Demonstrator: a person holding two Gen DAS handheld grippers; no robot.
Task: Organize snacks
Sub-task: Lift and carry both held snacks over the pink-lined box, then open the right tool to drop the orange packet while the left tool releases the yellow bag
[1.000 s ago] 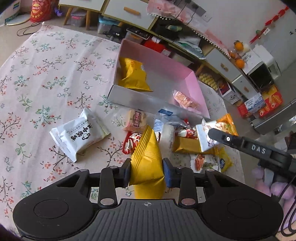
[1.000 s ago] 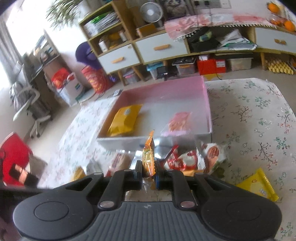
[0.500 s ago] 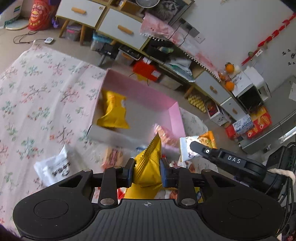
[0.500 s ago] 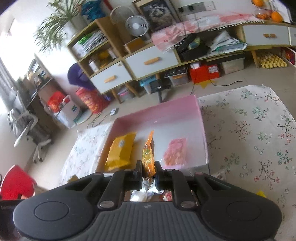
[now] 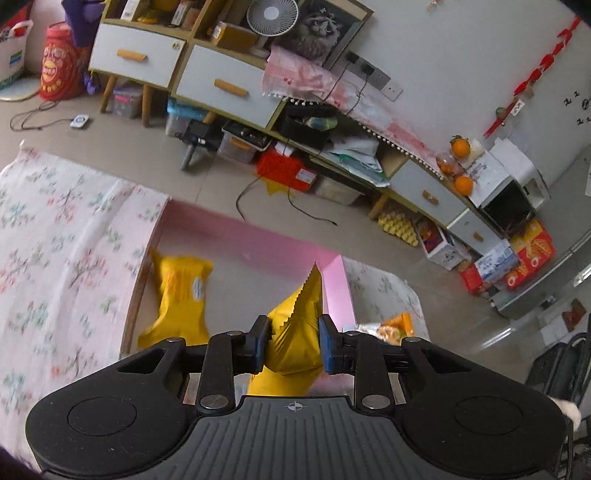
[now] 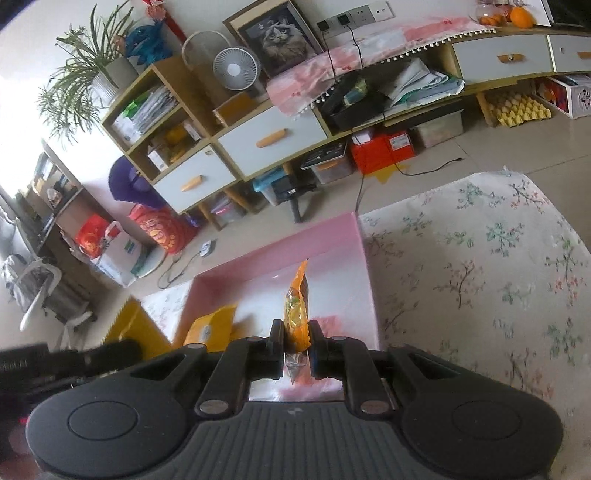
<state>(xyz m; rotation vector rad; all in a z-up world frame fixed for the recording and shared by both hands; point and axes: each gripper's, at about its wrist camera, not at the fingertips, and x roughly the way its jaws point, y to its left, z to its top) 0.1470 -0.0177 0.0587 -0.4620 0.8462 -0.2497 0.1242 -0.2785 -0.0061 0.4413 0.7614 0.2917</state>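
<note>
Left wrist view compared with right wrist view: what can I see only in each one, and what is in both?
Only the left wrist view shows the left gripper shut on a yellow packet, with oranges on the cabinet.

Only the right wrist view shows the right gripper shut on an orange packet, and a potted plant.

Both show the pink box holding a yellow bag, the fan and the floral tablecloth.

1. L gripper [image 5: 291,347]: angled down, jaws clamped on a puffy yellow packet [image 5: 295,332], pads pressing both sides.
2. R gripper [image 6: 296,347]: angled down, jaws pinched tight on a thin orange packet [image 6: 297,314], held edge-up.
3. Both raised off the surface.
</note>
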